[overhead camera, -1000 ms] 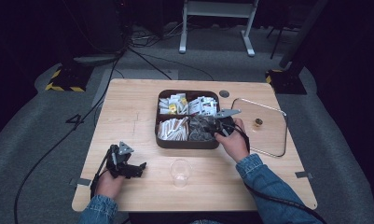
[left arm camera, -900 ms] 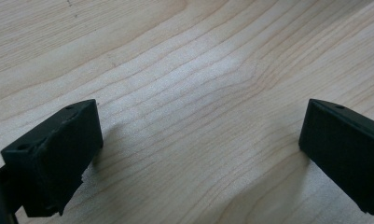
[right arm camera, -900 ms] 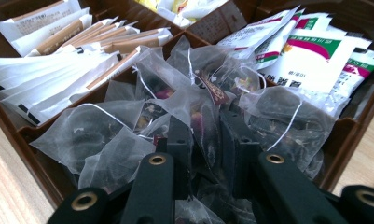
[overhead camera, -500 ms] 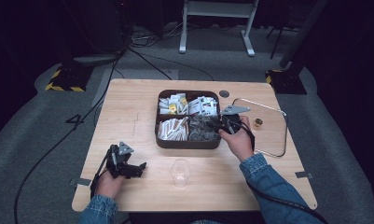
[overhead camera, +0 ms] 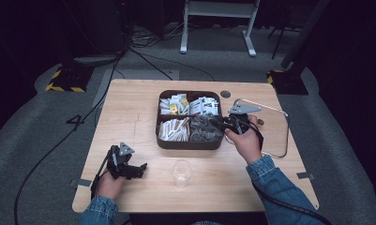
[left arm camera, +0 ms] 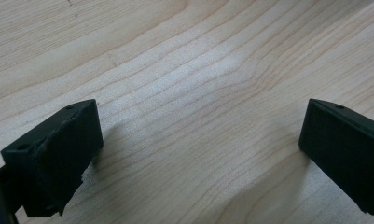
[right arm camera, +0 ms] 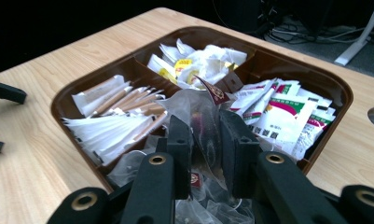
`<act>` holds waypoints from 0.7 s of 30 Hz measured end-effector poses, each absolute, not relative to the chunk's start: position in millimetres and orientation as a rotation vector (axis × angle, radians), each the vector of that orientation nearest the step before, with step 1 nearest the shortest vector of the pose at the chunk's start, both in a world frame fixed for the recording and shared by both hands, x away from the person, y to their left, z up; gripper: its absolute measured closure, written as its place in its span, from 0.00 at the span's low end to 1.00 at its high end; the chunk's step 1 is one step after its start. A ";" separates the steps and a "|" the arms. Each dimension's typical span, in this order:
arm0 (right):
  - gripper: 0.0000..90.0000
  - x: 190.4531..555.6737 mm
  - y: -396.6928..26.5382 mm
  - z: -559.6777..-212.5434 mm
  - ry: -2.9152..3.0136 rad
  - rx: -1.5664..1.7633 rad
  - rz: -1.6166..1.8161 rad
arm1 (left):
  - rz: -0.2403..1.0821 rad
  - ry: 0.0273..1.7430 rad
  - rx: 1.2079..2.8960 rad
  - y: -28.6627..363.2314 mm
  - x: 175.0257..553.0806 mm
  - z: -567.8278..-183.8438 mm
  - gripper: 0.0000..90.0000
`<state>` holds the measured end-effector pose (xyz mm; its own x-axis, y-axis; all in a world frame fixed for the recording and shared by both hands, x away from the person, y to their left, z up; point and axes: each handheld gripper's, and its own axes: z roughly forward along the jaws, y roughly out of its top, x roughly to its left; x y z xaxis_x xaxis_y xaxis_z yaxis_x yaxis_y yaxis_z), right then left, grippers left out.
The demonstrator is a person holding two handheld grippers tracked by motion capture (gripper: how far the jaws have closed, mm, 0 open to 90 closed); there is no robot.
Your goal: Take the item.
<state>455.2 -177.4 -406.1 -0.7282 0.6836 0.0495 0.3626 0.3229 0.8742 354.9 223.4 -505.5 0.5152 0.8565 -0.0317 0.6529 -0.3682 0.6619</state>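
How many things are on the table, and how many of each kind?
Brown tray with four compartments: 1
Clear plastic cup: 1
Wire-rimmed clear lid: 1
Handheld grippers, left gripper and right gripper: 2
Clear tea bag packet pinched in the right one: 1
Total: 6

The high view looks down over the table (overhead camera: 129, 112); each claw camera sits close, sharing its wood.

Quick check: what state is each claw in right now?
Left claw: open, empty, over the light wooden table.
Right claw: closed on a clear plastic tea-bag packet above the brown compartment tray.
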 end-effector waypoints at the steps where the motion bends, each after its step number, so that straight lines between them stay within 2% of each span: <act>1: 0.85 455.2 -177.4 -406.1 2.265 0.935 1.367 | 0.425 1.225 2.137 223.4 354.9 -505.5 0.00; 14: 0.85 435.0 -171.7 -392.1 2.311 0.859 1.409 | 0.425 1.225 2.137 223.5 354.9 -505.5 0.00; 21: 0.85 410.8 -161.1 -385.2 2.356 0.757 1.435 | 0.425 1.225 2.137 223.4 354.9 -505.5 0.00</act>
